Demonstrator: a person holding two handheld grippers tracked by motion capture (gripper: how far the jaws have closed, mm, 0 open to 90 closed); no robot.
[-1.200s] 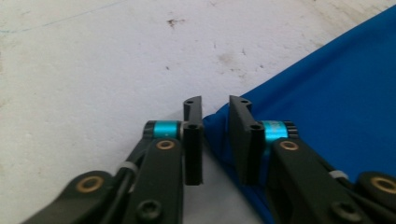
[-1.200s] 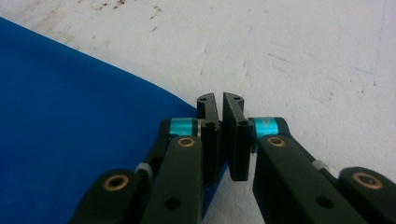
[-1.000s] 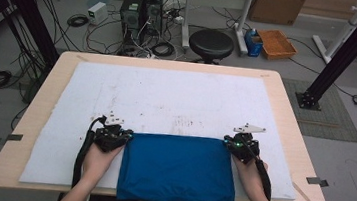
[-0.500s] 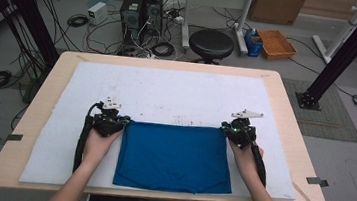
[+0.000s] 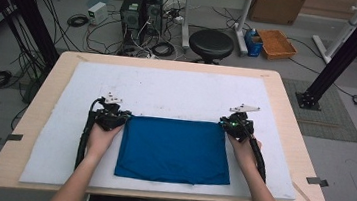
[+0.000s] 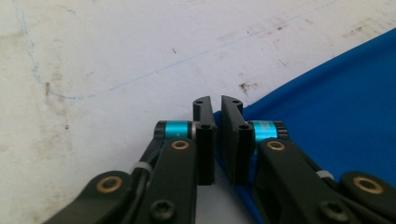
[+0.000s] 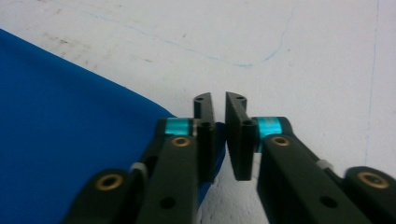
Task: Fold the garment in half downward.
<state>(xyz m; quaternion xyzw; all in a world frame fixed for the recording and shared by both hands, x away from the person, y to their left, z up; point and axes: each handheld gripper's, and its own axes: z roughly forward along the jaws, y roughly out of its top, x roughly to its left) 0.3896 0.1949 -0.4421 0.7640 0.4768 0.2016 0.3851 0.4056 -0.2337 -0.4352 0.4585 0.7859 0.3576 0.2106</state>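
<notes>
From the high view we see one blue cloth (image 5: pixel 175 150) lying flat on the white mat (image 5: pixel 167 92) that covers the table (image 5: pixel 291 112), toward the near edge and about midway left to right. We count two hand-held grippers. The left hand-held gripper (image 5: pixel 114 116) sits at the cloth's far left corner, and the right hand-held gripper (image 5: pixel 232 123) sits at its far right corner, each held by a hand coming in from the near side. The mat around the cloth is bare apart from faint smudges. Beyond the table's far edge we see a round black stool (image 5: pixel 211 43), two computer towers (image 5: pixel 141 8) among loose cables, and an orange tray (image 5: pixel 277 43) on the floor.

In the left gripper view we see the left hand-held gripper (image 6: pixel 218 109) with its jaws almost together, a narrow slit between them. The cloth (image 6: pixel 327 102) spreads to the right, and its corner runs in behind the jaws. We cannot tell whether they pinch it.

In the right gripper view the right hand-held gripper (image 7: pixel 218 108) also shows its jaws nearly closed with a thin gap. The cloth (image 7: pixel 70 126) lies to the left, its corner reaching the left jaw. Again we cannot tell whether it is gripped.
</notes>
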